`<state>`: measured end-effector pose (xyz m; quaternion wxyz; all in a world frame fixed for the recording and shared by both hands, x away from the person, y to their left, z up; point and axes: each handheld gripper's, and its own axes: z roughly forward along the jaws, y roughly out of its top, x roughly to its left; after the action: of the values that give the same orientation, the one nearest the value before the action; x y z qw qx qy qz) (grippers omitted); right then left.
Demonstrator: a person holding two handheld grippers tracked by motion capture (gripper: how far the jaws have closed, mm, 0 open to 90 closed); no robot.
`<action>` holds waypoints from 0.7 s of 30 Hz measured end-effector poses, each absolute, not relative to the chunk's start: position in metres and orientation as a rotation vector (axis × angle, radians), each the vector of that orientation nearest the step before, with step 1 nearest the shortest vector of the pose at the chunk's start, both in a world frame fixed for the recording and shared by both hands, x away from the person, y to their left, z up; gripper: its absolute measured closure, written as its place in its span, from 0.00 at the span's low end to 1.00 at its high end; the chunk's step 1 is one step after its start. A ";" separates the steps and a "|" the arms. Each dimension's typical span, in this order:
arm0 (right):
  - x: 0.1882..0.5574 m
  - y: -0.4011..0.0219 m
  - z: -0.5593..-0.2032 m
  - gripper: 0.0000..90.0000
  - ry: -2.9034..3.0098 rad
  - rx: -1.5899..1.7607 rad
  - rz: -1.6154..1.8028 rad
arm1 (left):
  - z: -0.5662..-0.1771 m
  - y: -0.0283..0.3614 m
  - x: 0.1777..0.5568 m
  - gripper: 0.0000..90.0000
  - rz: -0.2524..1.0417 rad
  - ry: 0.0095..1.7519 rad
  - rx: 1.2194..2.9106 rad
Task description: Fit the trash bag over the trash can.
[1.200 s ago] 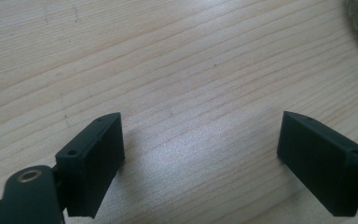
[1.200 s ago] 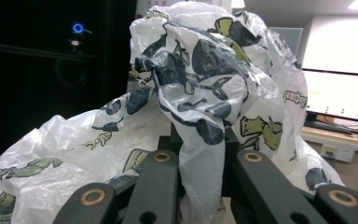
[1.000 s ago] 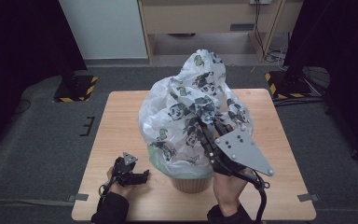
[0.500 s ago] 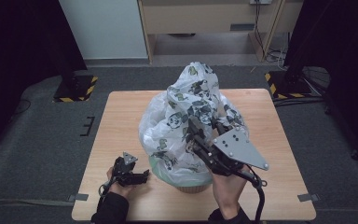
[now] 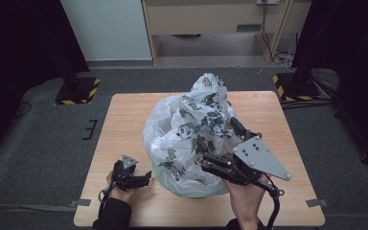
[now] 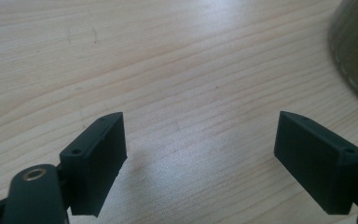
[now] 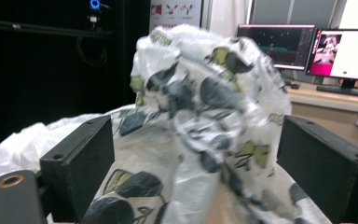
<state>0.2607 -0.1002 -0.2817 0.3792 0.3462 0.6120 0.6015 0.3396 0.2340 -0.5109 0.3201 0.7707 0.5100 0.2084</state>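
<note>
From the high view I see my right gripper (image 5: 219,143) up against the near right flank of the plastic bag (image 5: 191,132), a white bag printed with dark and green figures that bulges up out of a bin (image 5: 191,190) on the wooden surface (image 5: 124,120). Its jaws have just been opening and now stand released, one along the bag's side and one lower, with a fold of the film between them. My left gripper (image 5: 144,179) rests low on the surface, to the left of the bin and apart from it, jaws spread with nothing in them.

In the left gripper view the two jaws stand wide apart over bare wood (image 6: 191,93). Nothing lies between them. The curved wall of the bin (image 6: 354,56) sits beyond the right jaw, off toward the upper right.

In the right gripper view the jaws are parted, and the crumpled bag (image 7: 205,107) rises in the gap and past it. The film comes close to both pads, but I cannot tell whether it touches them. Monitors (image 7: 307,46) glow behind the right jaw.
</note>
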 end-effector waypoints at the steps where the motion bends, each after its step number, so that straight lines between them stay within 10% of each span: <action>1: 0.260 -0.102 -0.281 0.11 1.555 0.882 1.537 | -0.509 0.235 0.339 0.18 0.555 1.339 2.012; 21: 0.266 -0.178 -0.261 0.09 1.329 0.992 1.539 | -0.462 0.250 0.326 0.17 0.677 1.323 1.695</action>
<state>0.2657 -0.1780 -0.2607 0.4257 0.3966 0.5317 0.6154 0.3257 0.2500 -0.4624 0.4291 0.6792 0.5301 0.2711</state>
